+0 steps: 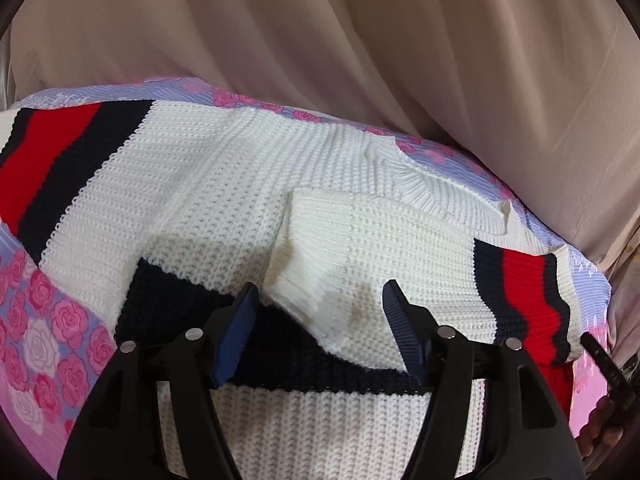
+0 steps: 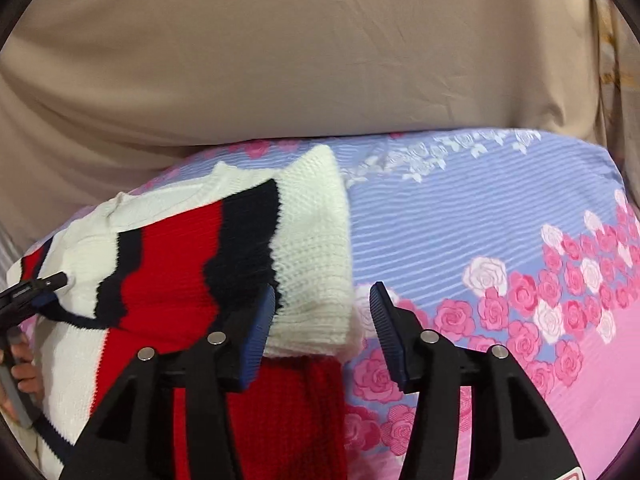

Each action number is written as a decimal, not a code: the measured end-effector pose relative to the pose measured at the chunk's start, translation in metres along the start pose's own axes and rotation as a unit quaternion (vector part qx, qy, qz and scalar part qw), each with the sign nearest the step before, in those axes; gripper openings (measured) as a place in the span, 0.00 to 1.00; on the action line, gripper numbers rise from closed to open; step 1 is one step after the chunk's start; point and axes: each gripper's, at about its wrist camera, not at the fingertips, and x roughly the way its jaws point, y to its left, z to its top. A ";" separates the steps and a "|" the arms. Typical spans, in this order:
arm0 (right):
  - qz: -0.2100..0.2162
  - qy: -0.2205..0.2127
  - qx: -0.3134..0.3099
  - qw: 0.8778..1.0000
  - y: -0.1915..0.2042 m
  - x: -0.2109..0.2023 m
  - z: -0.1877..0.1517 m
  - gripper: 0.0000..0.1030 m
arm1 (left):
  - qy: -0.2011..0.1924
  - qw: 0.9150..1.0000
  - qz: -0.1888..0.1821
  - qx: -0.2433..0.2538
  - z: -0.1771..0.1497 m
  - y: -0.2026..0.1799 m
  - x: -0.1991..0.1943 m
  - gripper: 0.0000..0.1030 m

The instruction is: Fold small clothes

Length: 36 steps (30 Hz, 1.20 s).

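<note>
Sweater [image 1: 224, 184] lay spread over the rose-print sheet [image 2: 480, 216], reaching to its far edge by the beige cloth [image 1: 360, 40] — white knit with red and navy stripes, sleeves folded in. Left gripper [image 1: 320, 332] hung part open over a folded sleeve end, holding nothing. Right gripper [image 2: 322, 338] — also part open, empty — sat over a white cuff [image 2: 316, 312].
</note>
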 end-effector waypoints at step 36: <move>-0.006 -0.003 -0.106 0.994 0.058 0.008 -0.009 0.36 | -0.084 0.986 0.114 -0.089 0.025 0.140 -0.080 0.73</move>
